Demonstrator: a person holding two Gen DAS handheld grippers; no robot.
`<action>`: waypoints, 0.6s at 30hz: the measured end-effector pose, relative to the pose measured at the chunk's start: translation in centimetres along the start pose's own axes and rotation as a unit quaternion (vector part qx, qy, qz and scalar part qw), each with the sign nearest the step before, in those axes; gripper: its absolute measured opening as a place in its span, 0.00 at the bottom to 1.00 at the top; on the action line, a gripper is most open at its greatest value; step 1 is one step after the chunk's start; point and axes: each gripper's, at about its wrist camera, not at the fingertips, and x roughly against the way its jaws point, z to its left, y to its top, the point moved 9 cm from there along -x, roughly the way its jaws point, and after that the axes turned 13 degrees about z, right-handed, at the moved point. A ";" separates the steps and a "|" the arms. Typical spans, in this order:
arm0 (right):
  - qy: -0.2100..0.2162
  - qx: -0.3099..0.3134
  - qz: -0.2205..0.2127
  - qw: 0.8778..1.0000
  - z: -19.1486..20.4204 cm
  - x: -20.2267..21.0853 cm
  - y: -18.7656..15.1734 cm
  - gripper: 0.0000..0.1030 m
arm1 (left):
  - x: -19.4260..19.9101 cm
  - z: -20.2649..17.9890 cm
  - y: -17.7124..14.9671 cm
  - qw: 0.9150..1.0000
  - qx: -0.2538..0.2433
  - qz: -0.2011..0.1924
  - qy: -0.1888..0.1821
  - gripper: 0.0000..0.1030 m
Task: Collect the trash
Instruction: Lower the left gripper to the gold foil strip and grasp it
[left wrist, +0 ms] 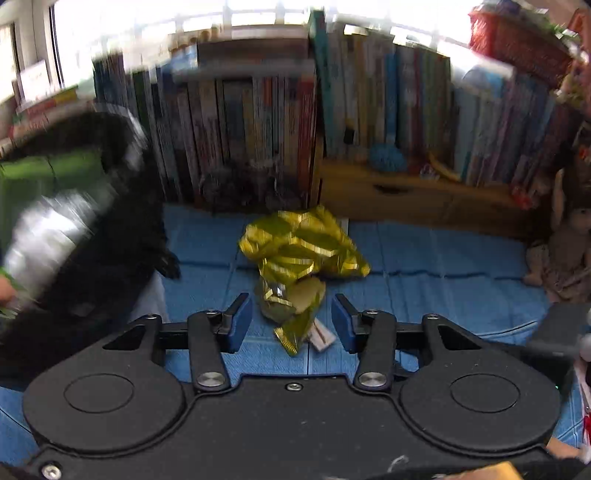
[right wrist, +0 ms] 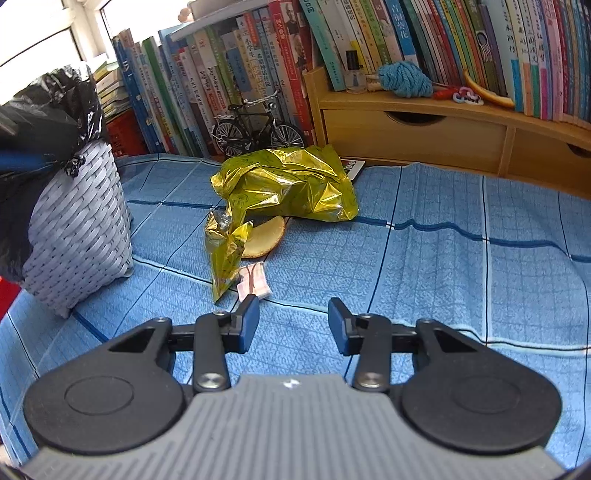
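Observation:
A crumpled gold foil bag (right wrist: pixel 291 181) lies on the blue checked cloth (right wrist: pixel 461 280). Near it are a smaller gold wrapper (right wrist: pixel 225 254), a round biscuit (right wrist: pixel 264 238) and a small pink-and-white wrapper (right wrist: pixel 253 282). My right gripper (right wrist: pixel 291 325) is open, just short of the pink wrapper, holding nothing. In the blurred left wrist view the gold foil bag (left wrist: pixel 303 247) sits ahead, and the small gold wrapper (left wrist: pixel 291 321) lies between the fingers of my open left gripper (left wrist: pixel 291 321). A grey woven bin (right wrist: pixel 81 229) with a black liner (right wrist: pixel 55 107) stands at the left.
Rows of upright books (right wrist: pixel 406 33) line the back. A model bicycle (right wrist: pixel 258 125) stands before them. A wooden drawer shelf (right wrist: pixel 417 129) carries a blue yarn ball (right wrist: pixel 404 79) and a small bottle (right wrist: pixel 354 74). A doll (left wrist: pixel 569 236) sits at right in the left wrist view.

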 end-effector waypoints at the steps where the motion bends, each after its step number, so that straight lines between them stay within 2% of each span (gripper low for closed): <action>1: -0.002 0.004 0.000 1.000 0.0 0.0 0.0 0.47 | -1.5 0.2 -0.2 1.000 0.004 0.010 0.000 0.42; 7: -0.011 0.020 -0.001 1.000 -0.2 -0.2 -0.5 0.47 | -8.6 0.2 -0.6 0.999 -0.018 0.047 0.020 0.42; 14: -0.008 0.018 0.003 1.000 -0.3 -0.7 -0.8 0.47 | -13.8 0.4 -1.0 0.995 -0.015 0.088 0.034 0.38; 16: -0.007 0.017 0.003 1.000 -0.3 -0.9 -0.7 0.47 | -14.5 0.5 -1.2 0.995 -0.009 0.095 0.029 0.25; 17: -0.006 0.016 0.004 1.000 -0.3 -0.9 -0.7 0.47 | -14.5 0.5 -1.1 0.995 -0.007 0.092 0.025 0.13; 18: -0.006 0.016 0.004 1.000 -0.3 -1.0 -0.7 0.47 | -14.4 0.5 -1.0 0.996 -0.007 0.090 0.029 0.08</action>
